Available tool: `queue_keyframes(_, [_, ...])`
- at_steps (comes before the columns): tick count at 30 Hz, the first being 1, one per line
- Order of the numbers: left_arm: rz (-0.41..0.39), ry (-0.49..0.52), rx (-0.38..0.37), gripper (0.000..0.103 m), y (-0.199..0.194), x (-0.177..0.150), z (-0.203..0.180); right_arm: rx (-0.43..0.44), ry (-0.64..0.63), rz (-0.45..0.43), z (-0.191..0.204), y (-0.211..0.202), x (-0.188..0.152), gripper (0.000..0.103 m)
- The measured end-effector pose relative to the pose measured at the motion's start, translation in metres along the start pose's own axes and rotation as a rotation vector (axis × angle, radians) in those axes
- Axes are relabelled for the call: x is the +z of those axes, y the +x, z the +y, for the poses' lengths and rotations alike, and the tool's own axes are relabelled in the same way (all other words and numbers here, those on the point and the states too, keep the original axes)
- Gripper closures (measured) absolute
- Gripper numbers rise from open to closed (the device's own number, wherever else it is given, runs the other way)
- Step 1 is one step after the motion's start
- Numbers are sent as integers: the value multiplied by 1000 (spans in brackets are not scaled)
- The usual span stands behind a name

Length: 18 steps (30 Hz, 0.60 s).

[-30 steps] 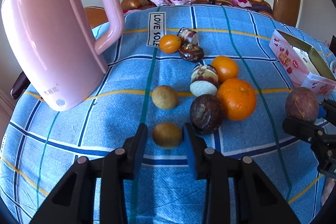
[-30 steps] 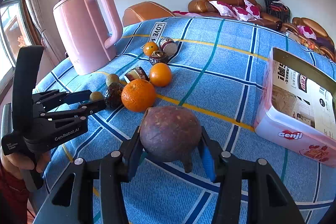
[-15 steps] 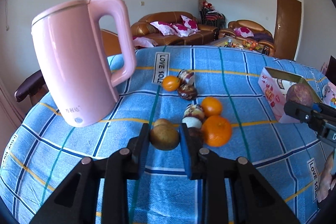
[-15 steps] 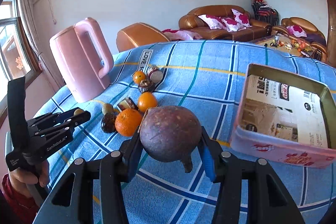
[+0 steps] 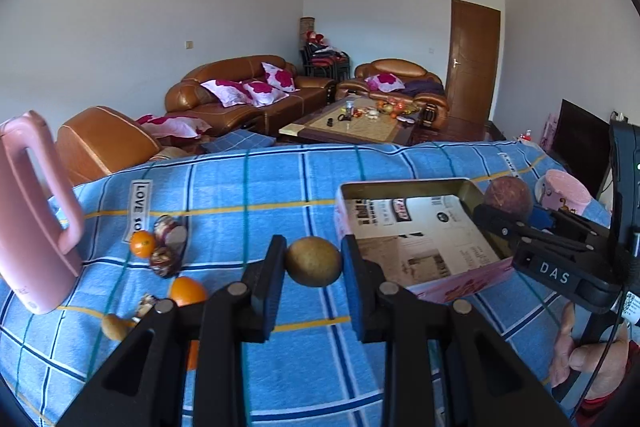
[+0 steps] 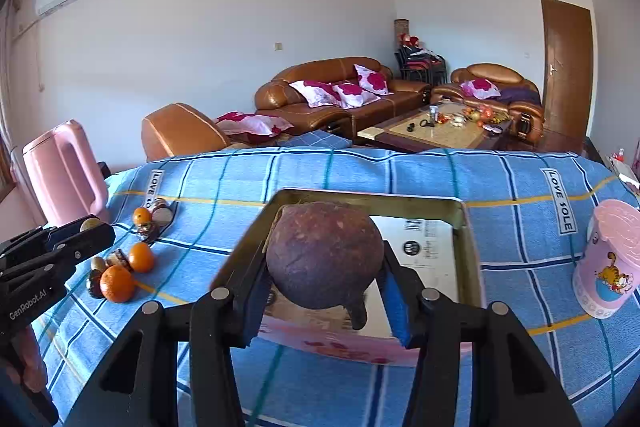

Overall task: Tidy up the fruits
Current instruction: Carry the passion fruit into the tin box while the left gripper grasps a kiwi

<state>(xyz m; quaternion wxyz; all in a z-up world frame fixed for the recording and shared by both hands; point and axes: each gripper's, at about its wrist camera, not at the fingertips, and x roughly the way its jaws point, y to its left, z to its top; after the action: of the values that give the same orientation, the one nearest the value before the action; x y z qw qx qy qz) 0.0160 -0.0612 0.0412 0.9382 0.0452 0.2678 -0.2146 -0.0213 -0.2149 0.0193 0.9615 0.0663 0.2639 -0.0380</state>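
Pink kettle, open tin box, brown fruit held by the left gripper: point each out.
pink kettle (image 6: pixel 60 175), right wrist view, body.
open tin box (image 5: pixel 404 187), left wrist view, far rim.
brown fruit (image 5: pixel 314 261), left wrist view, front face.

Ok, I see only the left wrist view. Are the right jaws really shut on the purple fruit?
Observer: Yes. The right wrist view shows the right gripper pressing the purple fruit from both sides.
Operator: And right of the tin I see only a pink top. What is it?
Observer: A pink cup with a cartoon cat on it. It stands upright, apart from the tin.
Operator: My left jaws, which hold the brown fruit, hide something orange at low left.
Observer: That is a big orange, and it touches a dark fruit.
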Motion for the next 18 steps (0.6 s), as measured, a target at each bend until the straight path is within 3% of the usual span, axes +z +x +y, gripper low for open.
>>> queue_keyframes(7, [47, 11, -90, 74, 41, 8, -59, -45, 45, 53, -46, 13, -3, 51])
queue_keyframes(18, [144, 24, -71, 74, 80, -4, -79, -41, 6, 133, -40, 33, -13, 51])
